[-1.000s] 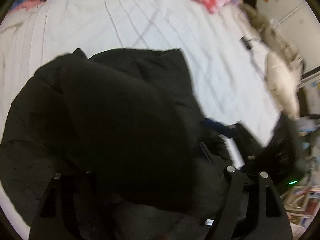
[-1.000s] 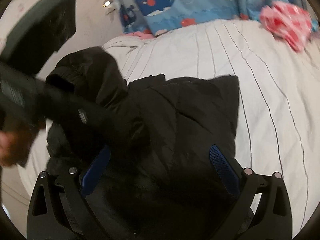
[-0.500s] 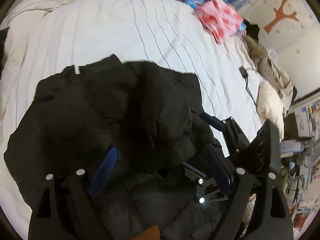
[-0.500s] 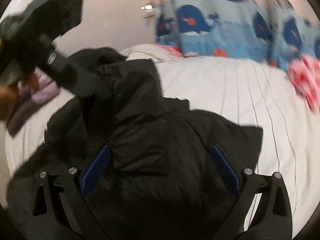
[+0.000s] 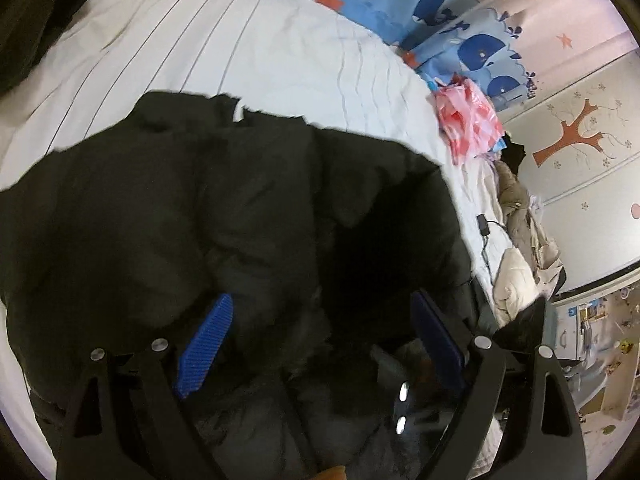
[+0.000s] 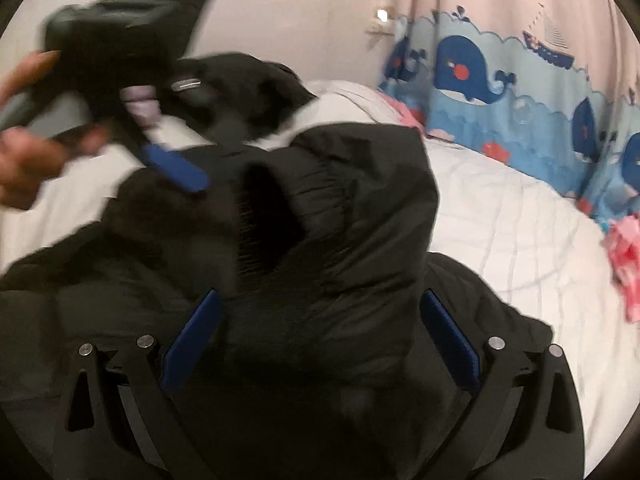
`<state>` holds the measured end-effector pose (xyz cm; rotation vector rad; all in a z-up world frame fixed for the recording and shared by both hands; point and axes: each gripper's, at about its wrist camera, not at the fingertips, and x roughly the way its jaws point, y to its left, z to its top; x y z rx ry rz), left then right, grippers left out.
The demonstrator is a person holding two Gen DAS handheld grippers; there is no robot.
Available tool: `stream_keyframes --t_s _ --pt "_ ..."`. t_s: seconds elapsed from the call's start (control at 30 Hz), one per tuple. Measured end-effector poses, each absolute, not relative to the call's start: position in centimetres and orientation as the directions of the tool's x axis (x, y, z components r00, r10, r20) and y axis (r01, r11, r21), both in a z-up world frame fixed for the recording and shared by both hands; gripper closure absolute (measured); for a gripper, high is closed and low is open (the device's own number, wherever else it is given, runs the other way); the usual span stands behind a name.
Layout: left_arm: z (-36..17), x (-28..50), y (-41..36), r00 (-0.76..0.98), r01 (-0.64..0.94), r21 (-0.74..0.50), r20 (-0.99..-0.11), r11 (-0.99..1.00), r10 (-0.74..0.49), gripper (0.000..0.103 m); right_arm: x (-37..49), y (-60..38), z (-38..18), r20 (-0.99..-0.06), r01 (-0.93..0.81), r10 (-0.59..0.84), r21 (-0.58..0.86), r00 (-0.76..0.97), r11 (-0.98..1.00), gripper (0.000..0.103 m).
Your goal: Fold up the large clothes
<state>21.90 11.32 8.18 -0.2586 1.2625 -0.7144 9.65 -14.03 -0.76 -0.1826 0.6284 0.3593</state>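
Plainly a black padded jacket (image 5: 224, 216), spread across the white striped bedsheet (image 5: 248, 52) and bunched at the near edge. Nearest the whale-print curtain (image 6: 500, 80) at its far hem; farthest from that curtain at the crumpled near part, directly under both tools. Left gripper (image 5: 320, 336) spread wide, blue pads (image 5: 206, 344) well apart, nothing pinched between them, dark fabric only lying below the gap. Right gripper (image 6: 320, 344) likewise spread wide, straddling a raised sleeve with an elastic cuff (image 6: 320, 200), cuff mouth turned toward the left gripper's side and away from the curtain; contact between pads and sleeve not decidable, no clamp visible. Seen from the right wrist, the left gripper (image 6: 176, 168) blurred, held by a hand (image 6: 24, 152), up over the jacket's far-left part, on the side away from the curtain. Sleeve's long axis running from between the right fingers outward toward the curtain; jacket body's long axis hard to fix while so bunched. Judged: right gripper the nearer to the sleeve, so the likelier one to close on it and carry it across the body; left better placed to pin or lift the bulk on its own side. Pink-and-red cloth (image 5: 468, 120) below the curtain, at the bed's edge, well apart from the jacket. Risk, as a guess: puffy fill slipping from a shallow pinch, so a deeper bite near the cuff.
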Motion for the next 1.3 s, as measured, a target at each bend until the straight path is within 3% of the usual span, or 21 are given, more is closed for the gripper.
stream_keyframes --t_s 0.07,0.13,0.2,0.27,0.33,0.53,0.63,0.73,0.8,0.93,1.0,1.07,1.17,1.2,1.27,1.3 --pt "7.6 21.8 12.4 0.130 0.333 -0.552 -0.776 0.764 -0.618 0.017 11.4 -14.9 -0.9 -0.602 -0.316 0.248 -0.009 0.759 0.949 0.007" --pt "7.5 21.9 13.2 0.137 0.318 -0.561 -0.770 0.764 -0.623 0.017 13.2 -17.2 -1.2 -0.602 -0.254 0.304 0.170 0.738 0.952 0.008" --pt "7.3 22.1 14.3 0.149 0.305 -0.567 -0.766 0.765 -0.626 0.017 14.9 -19.5 -1.9 -0.580 -0.235 0.412 0.357 0.703 0.904 0.029" --pt "7.2 22.2 14.9 0.155 0.293 -0.573 -0.762 0.766 -0.629 0.017 16.4 -20.9 -2.8 -0.584 -0.211 0.479 0.468 0.655 0.858 0.056" --pt "7.2 22.1 15.7 0.161 0.282 -0.575 -0.761 0.768 -0.629 0.017 17.1 -22.4 -3.5 -0.549 -0.187 0.541 0.570 0.638 0.800 0.068" --pt "7.9 21.7 17.3 0.182 0.274 -0.580 -0.752 0.767 -0.633 0.017 14.0 -26.4 -1.4 -0.303 -0.226 0.673 0.783 0.675 0.580 0.076" --pt "8.4 21.7 17.9 0.196 0.270 -0.588 -0.741 0.762 -0.642 0.015 11.2 -28.8 -0.4 -0.139 -0.253 0.697 0.868 0.703 0.427 0.076" --pt "8.0 21.9 18.2 0.199 0.249 -0.601 -0.736 0.760 -0.647 0.014 9.4 -30.3 -1.6 -0.085 -0.216 0.688 0.915 0.721 0.340 0.076" --pt "6.9 22.4 18.2 0.188 0.229 -0.604 -0.742 0.763 -0.644 0.014 9.0 -31.4 -3.6 -0.156 -0.124 0.659 0.926 0.736 0.357 0.076" --pt "4.1 23.5 18.7 0.163 0.159 -0.580 -0.783 0.799 -0.601 0.014 9.4 -33.7 -8.1 -0.402 0.109 0.593 0.878 0.698 0.467 0.073" --pt "3.7 23.4 19.1 0.163 0.149 -0.580 -0.785 0.801 -0.598 0.014 8.5 -35.0 -8.4 -0.420 0.144 0.566 0.872 0.709 0.467 0.069" --pt "4.4 23.1 19.7 0.191 0.162 -0.564 -0.787 0.810 -0.586 0.014 7.0 -36.3 -6.6 -0.458 0.167 0.486 0.833 0.744 0.528 0.054" --pt "6.3 22.9 20.6 0.262 0.191 -0.550 -0.770 0.813 -0.582 0.014 5.0 -37.2 -2.4 -0.509 0.208 0.283 0.707 0.813 0.676 0.051" --pt "6.5 23.0 20.7 0.274 0.194 -0.553 -0.762 0.810 -0.586 0.014 4.9 -36.6 -0.9 -0.486 0.175 0.257 0.678 0.835 0.714 0.049" --pt "6.8 23.6 20.9 0.306 0.193 -0.556 -0.749 0.809 -0.588 0.011 5.7 -34.2 2.1 -0.433 0.054 0.282 0.618 0.856 0.784 0.030" --pt "6.6 24.0 20.7 0.315 0.184 -0.558 -0.746 0.809 -0.586 0.011 6.7 -32.3 3.0 -0.434 -0.011 0.315 0.573 0.844 0.820 0.026"
